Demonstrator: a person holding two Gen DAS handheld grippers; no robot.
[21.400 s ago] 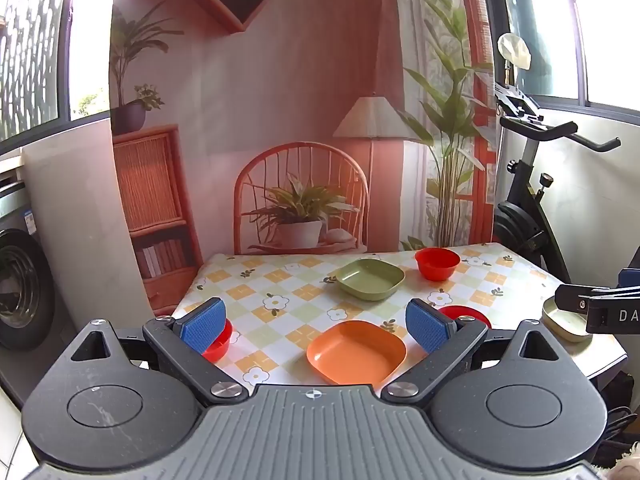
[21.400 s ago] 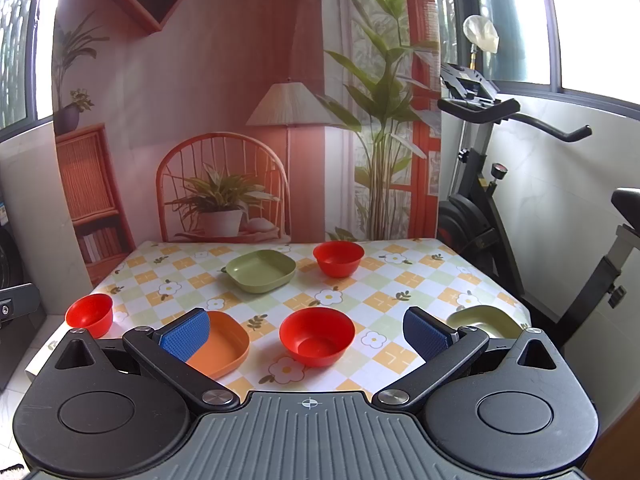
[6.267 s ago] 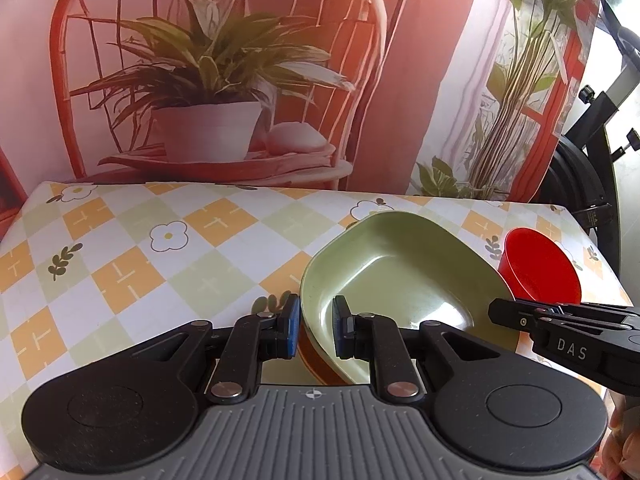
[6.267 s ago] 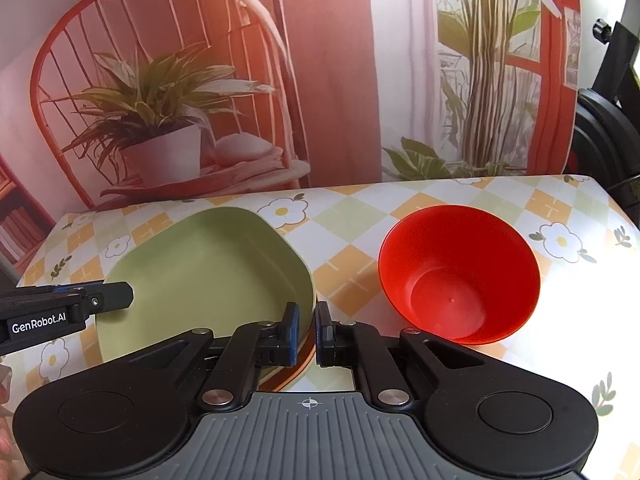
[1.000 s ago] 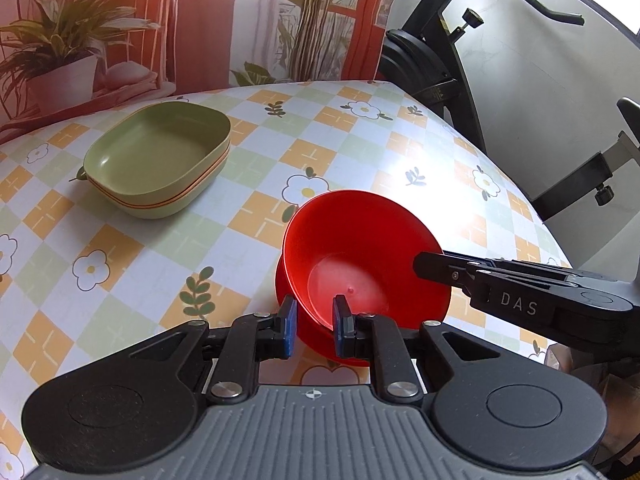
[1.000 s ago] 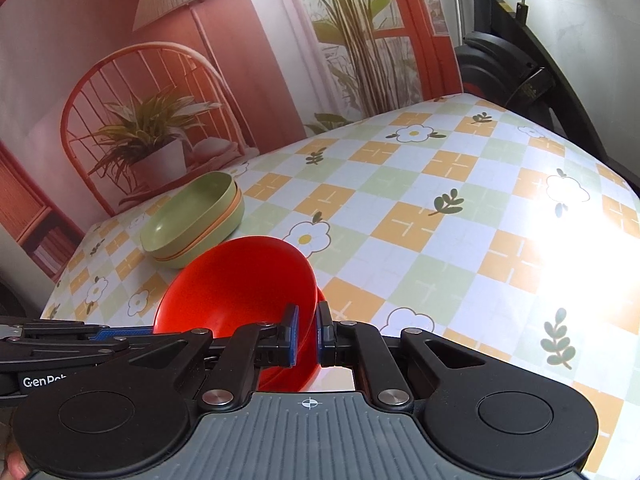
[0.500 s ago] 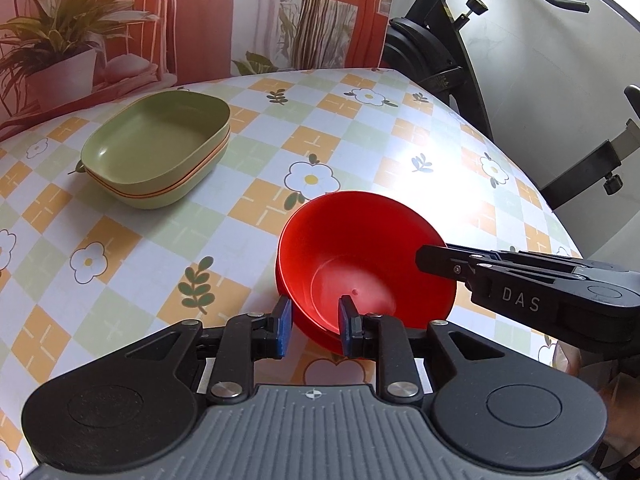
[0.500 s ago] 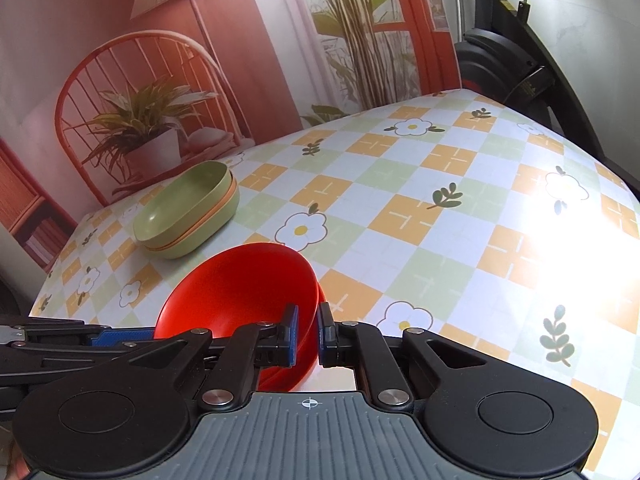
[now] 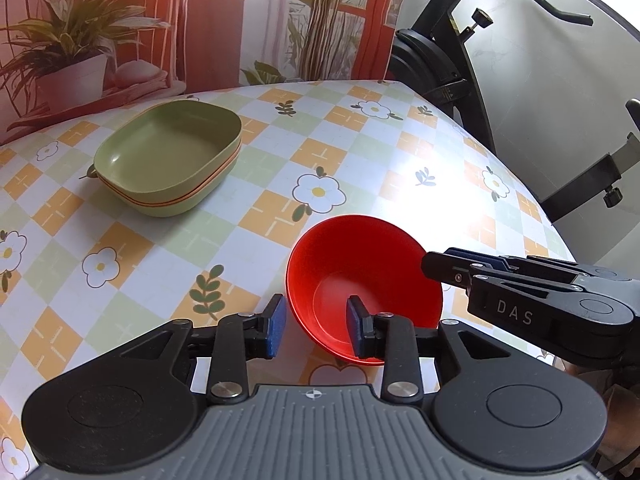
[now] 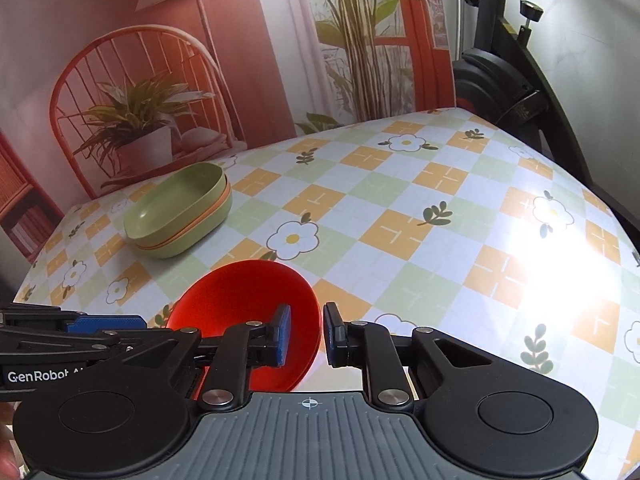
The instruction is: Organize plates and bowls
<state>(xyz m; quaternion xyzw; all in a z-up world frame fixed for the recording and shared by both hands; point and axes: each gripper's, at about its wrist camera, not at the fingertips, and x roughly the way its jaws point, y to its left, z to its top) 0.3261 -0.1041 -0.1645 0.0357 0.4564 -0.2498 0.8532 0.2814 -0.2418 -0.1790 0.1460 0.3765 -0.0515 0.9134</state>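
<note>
A stack of nested red bowls (image 9: 360, 272) (image 10: 240, 296) sits on the flower-checked table (image 9: 280, 184). My left gripper (image 9: 316, 326) is open, its blue pads straddling the stack's near left rim with a gap on each side. My right gripper (image 10: 306, 334) is open too, its pads a little apart on either side of the right rim. Each gripper shows in the other's view: the right gripper (image 9: 440, 264) at the bowl's right edge, the left gripper (image 10: 104, 322) at its left. Green plates (image 9: 168, 160) (image 10: 176, 208) stand stacked at the far left with an orange one between them.
An exercise bike (image 9: 460, 60) (image 10: 512, 80) stands just past the table's far right corner. A printed backdrop (image 10: 240, 80) with a chair and plants hangs behind the table. Sun glare covers the right part of the tablecloth (image 10: 560, 264).
Both grippers were shut on the top red bowl's rim a second ago; their jaws have parted, the left wider. The bowl now rests nested in the red stack.
</note>
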